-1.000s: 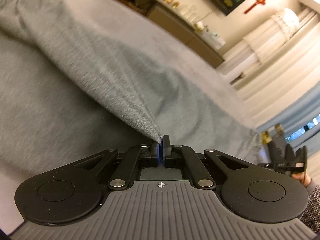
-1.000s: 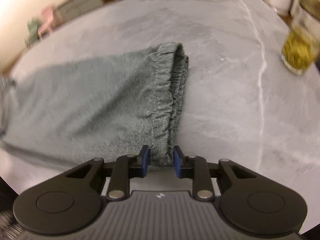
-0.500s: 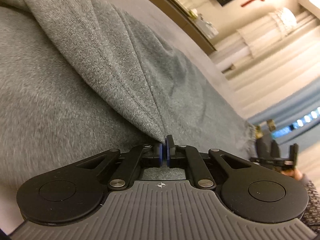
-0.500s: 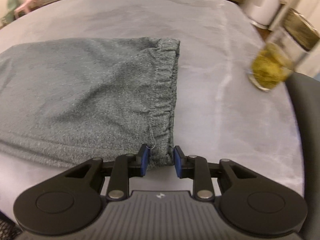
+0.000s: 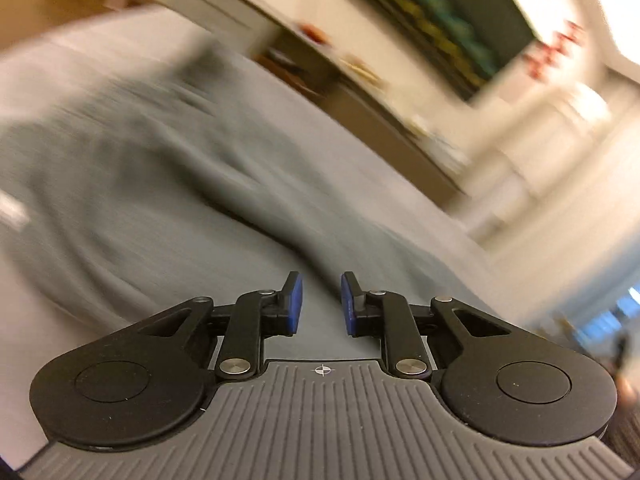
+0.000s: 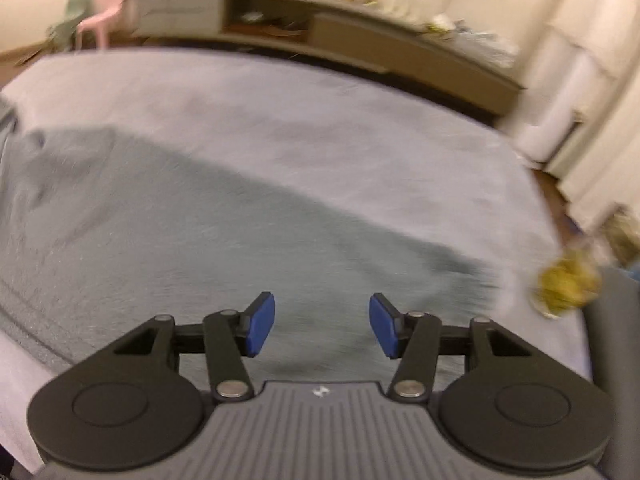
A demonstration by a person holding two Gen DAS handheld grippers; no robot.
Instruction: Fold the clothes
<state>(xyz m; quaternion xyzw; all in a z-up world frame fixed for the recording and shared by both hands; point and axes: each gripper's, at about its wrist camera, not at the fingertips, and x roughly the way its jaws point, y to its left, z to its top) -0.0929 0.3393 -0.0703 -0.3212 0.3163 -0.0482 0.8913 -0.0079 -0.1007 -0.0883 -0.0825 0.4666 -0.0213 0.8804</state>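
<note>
A grey fleece garment [image 5: 168,184] lies spread on the pale grey table [image 5: 120,44], blurred by motion in both views. My left gripper [image 5: 320,300] is open just above the cloth, with nothing between its blue pads. In the right wrist view the garment [image 6: 168,240] stretches from the left to its cuffed end [image 6: 460,264] near the right. Above that fabric my right gripper [image 6: 322,322] stands wide open and holds nothing.
A glass with a yellowish drink [image 6: 568,284] stands on the table [image 6: 320,112] at the right, close to the garment's end. A dark chair back [image 6: 616,320] rises at the right edge. A long sideboard [image 6: 340,44] and pale curtains [image 5: 568,208] lie beyond the table.
Both grippers have opened and let go of the garment. The left one released the pinched fold and the right one released the cuff; both have drawn back, and the cloth now lies flat.
</note>
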